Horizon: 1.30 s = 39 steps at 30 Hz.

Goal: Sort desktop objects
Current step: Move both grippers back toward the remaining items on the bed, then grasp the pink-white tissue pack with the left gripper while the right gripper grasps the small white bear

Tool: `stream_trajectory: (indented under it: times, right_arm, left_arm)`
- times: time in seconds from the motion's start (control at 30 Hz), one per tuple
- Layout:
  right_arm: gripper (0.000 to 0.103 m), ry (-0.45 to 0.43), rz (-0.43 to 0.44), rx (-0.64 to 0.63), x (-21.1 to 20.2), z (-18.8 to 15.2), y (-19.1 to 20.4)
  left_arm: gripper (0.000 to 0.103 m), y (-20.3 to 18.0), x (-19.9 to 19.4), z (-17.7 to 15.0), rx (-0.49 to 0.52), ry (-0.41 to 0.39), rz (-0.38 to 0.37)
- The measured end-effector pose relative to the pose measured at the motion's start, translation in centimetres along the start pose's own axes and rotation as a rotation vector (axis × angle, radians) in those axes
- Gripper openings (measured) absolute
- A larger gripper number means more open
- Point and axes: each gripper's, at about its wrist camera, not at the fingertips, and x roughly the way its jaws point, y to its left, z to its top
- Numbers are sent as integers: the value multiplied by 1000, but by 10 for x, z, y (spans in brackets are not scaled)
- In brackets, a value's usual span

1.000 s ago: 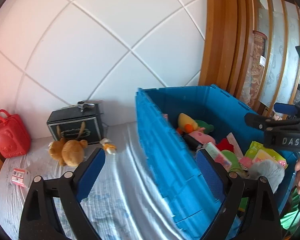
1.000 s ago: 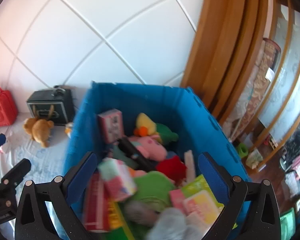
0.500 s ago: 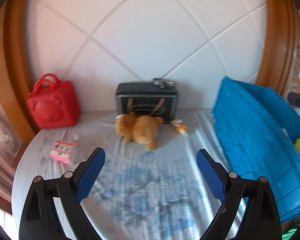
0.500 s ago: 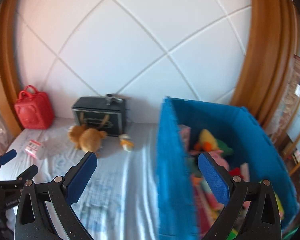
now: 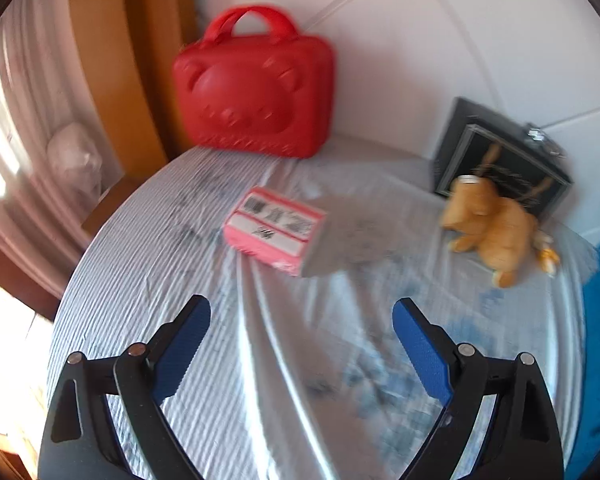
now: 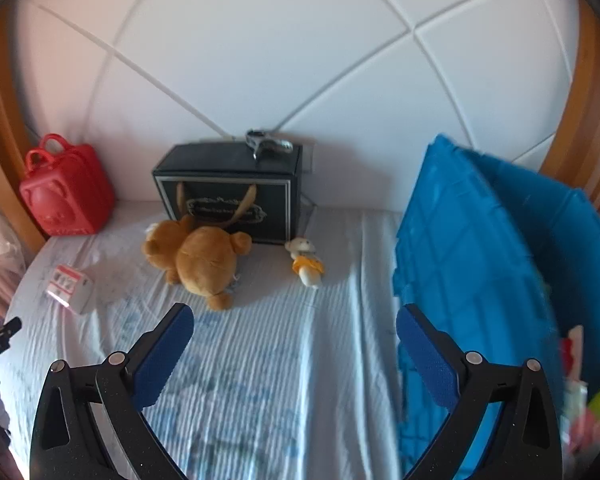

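the left gripper hangs with its jaws spread wide and empty, aimed at the pink box near the left edge of the striped cloth, probably the next pick. the right gripper, also wide and empty, faces the brown plush by the black box; the blue crate waits at the right edge.

One red bear-faced case, one black box, one pink box. Two plush toys: a brown one, a small yellow-white one. One blue crate.
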Motion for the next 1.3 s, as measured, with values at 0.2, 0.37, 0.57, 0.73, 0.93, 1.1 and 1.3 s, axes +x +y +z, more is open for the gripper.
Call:
stream_trajectory:
  times: [0.2,0.37,0.57,0.73,0.93,1.1,1.3]
  right_arm:
    - [103,114,-14,28,125,11,-1]
    - [103,195,-36,-11,211,15,3]
    - [103,258,-43,-81,275,15,14]
    - [103,293,-32,-74,292,12,9]
    - [103,318,-25,-75,298,14,0]
    - [103,366,-13,-73,307,24,-11]
    - [103,406,15,-38,327,32,-31]
  left_arm:
    - [94,17,102,15,-73,97,38]
    - [94,6,174,25,-50,161,79]
    - [94,63,196,14,-101,202,202]
    - [94,142,189,-7,-178,263,361]
    - [94,127,140,29,-174,164,188]
    - [94,85,163,78,-200,216,122]
    - [94,59,225,99,-171,366,172]
